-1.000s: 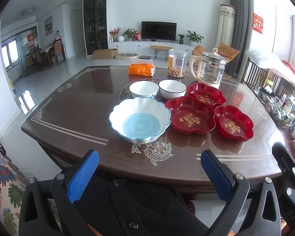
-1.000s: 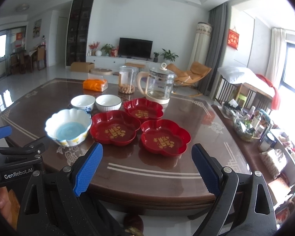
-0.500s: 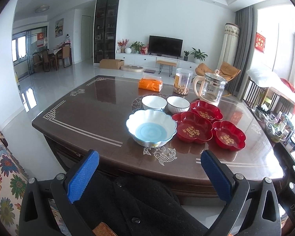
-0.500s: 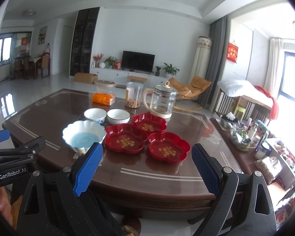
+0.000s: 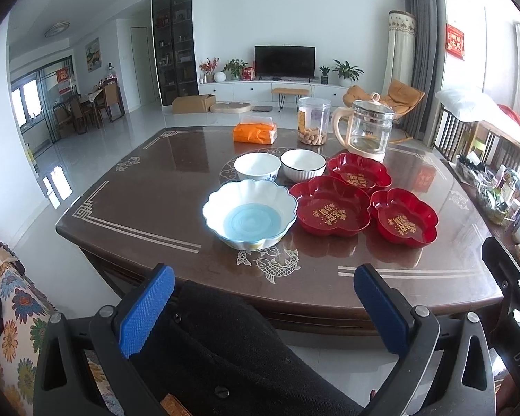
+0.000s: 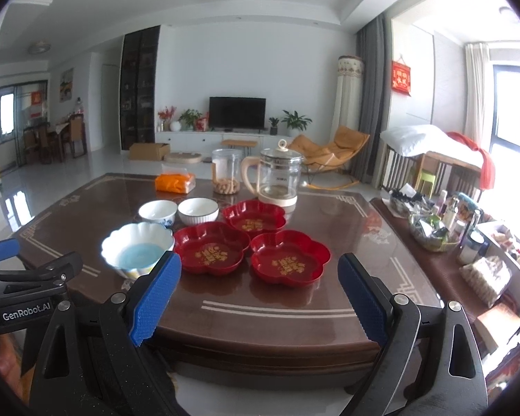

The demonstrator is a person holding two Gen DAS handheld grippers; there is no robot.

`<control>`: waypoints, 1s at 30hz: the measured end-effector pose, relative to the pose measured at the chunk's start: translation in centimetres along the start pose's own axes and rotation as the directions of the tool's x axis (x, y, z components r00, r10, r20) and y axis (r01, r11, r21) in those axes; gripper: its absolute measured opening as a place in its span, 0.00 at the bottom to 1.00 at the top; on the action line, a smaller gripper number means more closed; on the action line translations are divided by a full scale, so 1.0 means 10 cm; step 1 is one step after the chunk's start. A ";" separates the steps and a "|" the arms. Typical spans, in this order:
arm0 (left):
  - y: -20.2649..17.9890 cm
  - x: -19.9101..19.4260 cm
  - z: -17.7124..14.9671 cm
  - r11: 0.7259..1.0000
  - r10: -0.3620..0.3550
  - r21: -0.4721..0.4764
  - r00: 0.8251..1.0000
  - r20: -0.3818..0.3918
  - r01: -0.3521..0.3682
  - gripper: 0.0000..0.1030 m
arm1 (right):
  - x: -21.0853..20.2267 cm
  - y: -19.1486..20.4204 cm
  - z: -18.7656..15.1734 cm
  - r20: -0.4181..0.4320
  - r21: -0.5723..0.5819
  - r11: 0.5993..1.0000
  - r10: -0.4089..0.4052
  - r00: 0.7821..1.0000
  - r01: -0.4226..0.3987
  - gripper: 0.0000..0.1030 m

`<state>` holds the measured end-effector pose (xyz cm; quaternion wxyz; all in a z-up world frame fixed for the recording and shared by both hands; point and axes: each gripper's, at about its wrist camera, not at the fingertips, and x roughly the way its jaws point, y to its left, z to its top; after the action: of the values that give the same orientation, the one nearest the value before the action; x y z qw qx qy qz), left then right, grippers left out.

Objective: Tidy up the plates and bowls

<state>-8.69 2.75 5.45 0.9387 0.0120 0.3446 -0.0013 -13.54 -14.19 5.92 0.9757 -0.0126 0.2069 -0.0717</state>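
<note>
While both tools hang short of the near edge of the table (image 5: pixel 128 208), nothing on it looks sorted yet, so I judge the task to be at its very start. The dark, glossy table lies ahead of and below both grippers, and every dish stands singly on it, none stacked.

Largest of the dishes is the scalloped white bowl (image 5: pixel 249 213) with a pale blue floor, straight ahead of the left gripper (image 5: pixel 260 312) and ahead-left of the right gripper (image 6: pixel 258 298). Next come three red flower-shaped plates: the middle red plate (image 6: pixel 209 251) just right of the scalloped bowl, the near-right red plate (image 6: pixel 289 256) dead ahead of the right gripper, and the far red plate (image 6: pixel 254 218) beyond those two. They sit close together; whether their rims touch I cannot tell. Smallest are two white bowls, the blue-patterned small bowl (image 5: pixel 257 166) and the ribbed small bowl (image 5: pixel 303 164), side by side beyond the scalloped bowl.

Each gripper stands wide, blue pads far apart, with nothing between them. Left to do, by my reckoning: nest the three red plates, nest the bowls, and set the piles tidily. The glass kettle (image 6: pixel 279 180), jar (image 6: pixel 226 171) and orange pack (image 6: pixel 175 182) at the far side seem no part of it.
</note>
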 end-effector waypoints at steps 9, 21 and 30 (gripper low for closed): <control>-0.27 0.64 0.04 0.998 0.035 0.059 0.993 -0.117 -0.028 1.00 | 0.55 -0.23 -0.17 -0.097 0.042 0.999 0.029 0.995 -0.025 0.91; -0.44 1.21 0.00 0.997 0.016 0.073 0.972 -0.236 0.002 1.00 | 1.09 -0.25 -0.18 -0.155 0.027 0.999 0.043 0.987 -0.039 0.91; -0.33 1.35 -0.06 0.998 0.022 0.057 0.969 -0.246 -0.008 1.00 | 1.19 -0.08 -0.16 -0.164 -0.045 0.998 0.042 0.986 -0.050 0.91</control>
<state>1.16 -0.49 -3.85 0.8879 0.0406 0.4582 -0.0024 -3.53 -16.68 -0.28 0.9563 -0.0256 0.2878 -0.0448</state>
